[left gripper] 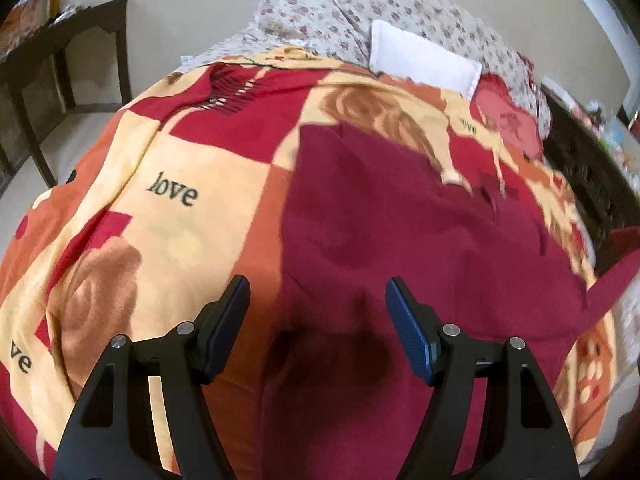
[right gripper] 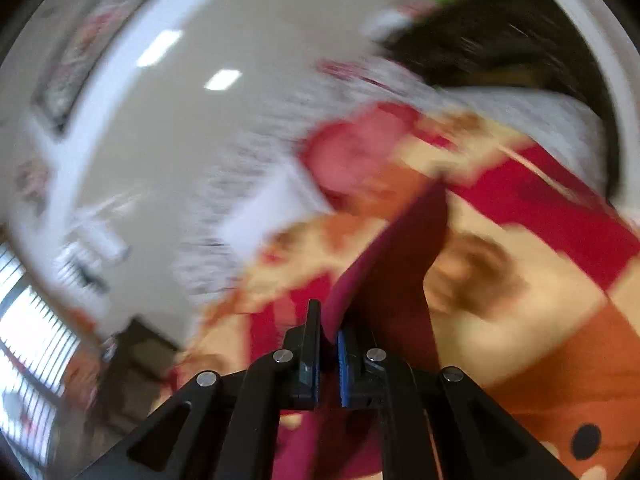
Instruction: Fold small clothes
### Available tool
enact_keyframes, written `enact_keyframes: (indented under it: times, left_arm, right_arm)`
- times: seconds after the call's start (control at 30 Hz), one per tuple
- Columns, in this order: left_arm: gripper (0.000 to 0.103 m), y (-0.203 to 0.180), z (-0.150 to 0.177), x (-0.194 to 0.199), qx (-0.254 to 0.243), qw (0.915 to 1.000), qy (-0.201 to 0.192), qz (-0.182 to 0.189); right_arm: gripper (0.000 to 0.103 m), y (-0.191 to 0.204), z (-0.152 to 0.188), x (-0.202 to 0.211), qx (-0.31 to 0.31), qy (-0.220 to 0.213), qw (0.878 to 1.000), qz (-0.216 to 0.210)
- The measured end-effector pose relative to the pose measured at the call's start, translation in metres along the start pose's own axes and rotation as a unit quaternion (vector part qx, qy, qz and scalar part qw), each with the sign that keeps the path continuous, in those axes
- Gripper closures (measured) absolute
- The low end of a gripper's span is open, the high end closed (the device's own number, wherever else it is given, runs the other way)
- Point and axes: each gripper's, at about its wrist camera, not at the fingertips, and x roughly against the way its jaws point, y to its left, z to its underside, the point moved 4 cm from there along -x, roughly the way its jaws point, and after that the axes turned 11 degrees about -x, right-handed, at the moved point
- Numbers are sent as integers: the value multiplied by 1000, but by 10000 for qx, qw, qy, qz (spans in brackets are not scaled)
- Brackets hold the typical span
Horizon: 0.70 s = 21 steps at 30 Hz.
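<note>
Garment [right gripper: 384, 264] between pinched right fingers [right gripper: 310, 344]

Soft, even daylight fills the room — a bright slatted window [right gripper: 28, 320] glares white. The right wrist view is smeared with motion blur; the left is fairly sharp, edges bowed, a dark shadow [left gripper: 340, 356] under its tongs.
</note>
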Motion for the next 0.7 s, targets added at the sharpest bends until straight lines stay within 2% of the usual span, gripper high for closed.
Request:
enact_keyframes:
  times: [0.1, 0.2, 0.3, 0.37, 0.47, 0.5, 0.57, 0.63, 0.67, 0.7]
  left_arm:
    - [32, 10, -8, 15, 249, 9994, -200, 92]
    - [32, 19, -15, 32, 382, 9983, -414, 121]
    - [32, 31, -16, 43, 533, 9968, -580, 97]
    - [32, 38, -14, 43, 613, 9964, -575, 78]
    - [32, 42, -12, 36, 673, 9966, -450, 126]
    - [32, 42, -11, 34, 645, 9969, -421, 137]
    - [32, 41, -11, 29, 497, 9979, -382, 135]
    - [32, 40, -13, 24, 429, 9983, -379, 106]
    - [32, 40, -14, 20, 417, 9984, -371, 82]
    - [32, 39, -16, 14, 405, 9986, -341, 79]
  right_arm:
    - [97, 97, 24, -8, 988, 440, 9909, -804]
    - [97, 179, 80, -39, 1867, 1162, 9656, -1391]
    - [97, 223, 161, -92, 2467, 1999, 9358, -1534]
    - [96, 230, 221, -131, 2864, 2394, 9196, -1229]
    - [80, 213, 301, -186, 3174, 3143, 8926, -604]
    - [80, 204, 318, -195, 3172, 3301, 8881, -416]
    - [80, 189, 326, -189, 3082, 3365, 8889, -405]
    - [71, 176, 312, -173, 2998, 3328, 8932, -383]
    - [60, 170, 301, -161, 2996, 3247, 8964, -346]
    - [58, 160, 284, -143, 3016, 3026, 9038, -229]
